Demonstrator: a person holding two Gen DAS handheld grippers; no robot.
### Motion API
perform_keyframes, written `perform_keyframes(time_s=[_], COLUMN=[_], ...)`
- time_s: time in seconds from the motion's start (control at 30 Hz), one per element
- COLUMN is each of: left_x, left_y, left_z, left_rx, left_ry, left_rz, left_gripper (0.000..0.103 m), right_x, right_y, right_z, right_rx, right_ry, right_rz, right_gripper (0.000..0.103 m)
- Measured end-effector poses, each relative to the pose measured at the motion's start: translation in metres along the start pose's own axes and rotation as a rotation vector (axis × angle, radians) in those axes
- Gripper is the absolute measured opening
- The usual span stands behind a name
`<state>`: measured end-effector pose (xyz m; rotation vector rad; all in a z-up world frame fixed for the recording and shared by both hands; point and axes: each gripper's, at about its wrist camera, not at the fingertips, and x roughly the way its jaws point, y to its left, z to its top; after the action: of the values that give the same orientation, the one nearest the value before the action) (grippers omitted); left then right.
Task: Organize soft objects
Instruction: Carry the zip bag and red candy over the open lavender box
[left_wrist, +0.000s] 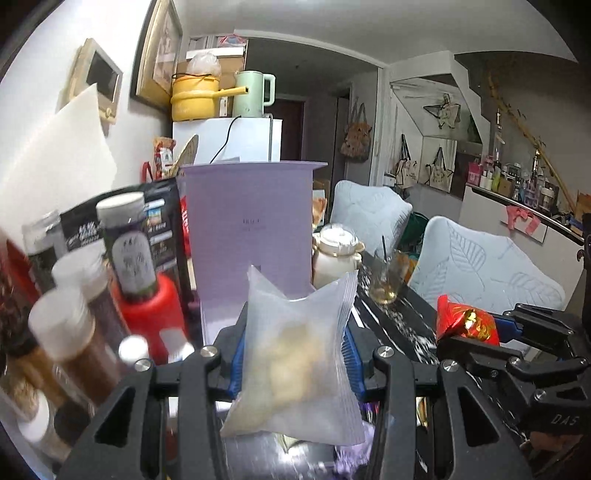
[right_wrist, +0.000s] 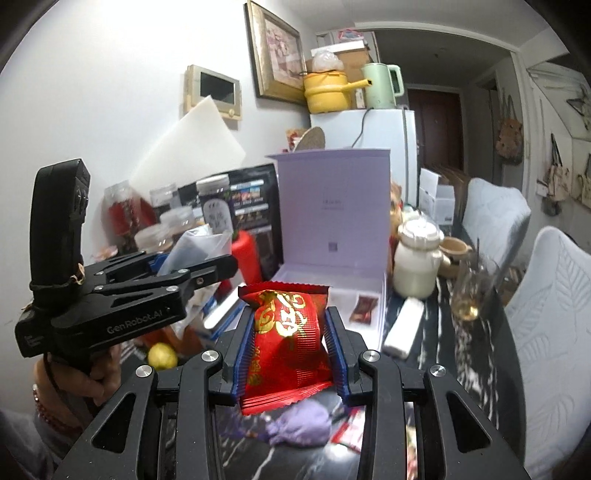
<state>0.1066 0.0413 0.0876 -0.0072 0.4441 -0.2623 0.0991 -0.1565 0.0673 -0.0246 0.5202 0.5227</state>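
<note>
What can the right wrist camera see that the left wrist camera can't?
Only the right wrist view shows the yellow lemon, the purple pouch and the box's open tray. Only the left shows the left gripper head-on, clamping the clear packet. Both show the lavender box lid, red packet and yellow pot.

Both tools are black with blue ribbed pads (right_wrist: 332, 343), silver screws, and white "GenRobot.AI" lettering (right_wrist: 135, 322)

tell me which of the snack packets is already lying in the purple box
The small dark red packet in the open purple box. The clear bag and the red-and-gold packet are each clamped in gripper jaws above the table.
</note>
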Motion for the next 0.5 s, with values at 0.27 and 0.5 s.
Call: perform_keyframes(time_s=[0.27,0.5], left_x=[0.028,0.057], left_y=[0.006,0.016], left_z=[0.030,0.045], left_rx=[0.017,0.009], left_ry=[-0.048,-0.061], left_rz=[0.014,0.022], left_gripper=[0.043,0.043], right_x=[0.027,0.055], right_y=[-0.015,-0.032], right_z=[0.028,0.055], right_rx=[0.011,0.024], right_ry=[-0.020,-0.053], right_rz=[0.012,0.008], right_gripper=[0.036,0.036])
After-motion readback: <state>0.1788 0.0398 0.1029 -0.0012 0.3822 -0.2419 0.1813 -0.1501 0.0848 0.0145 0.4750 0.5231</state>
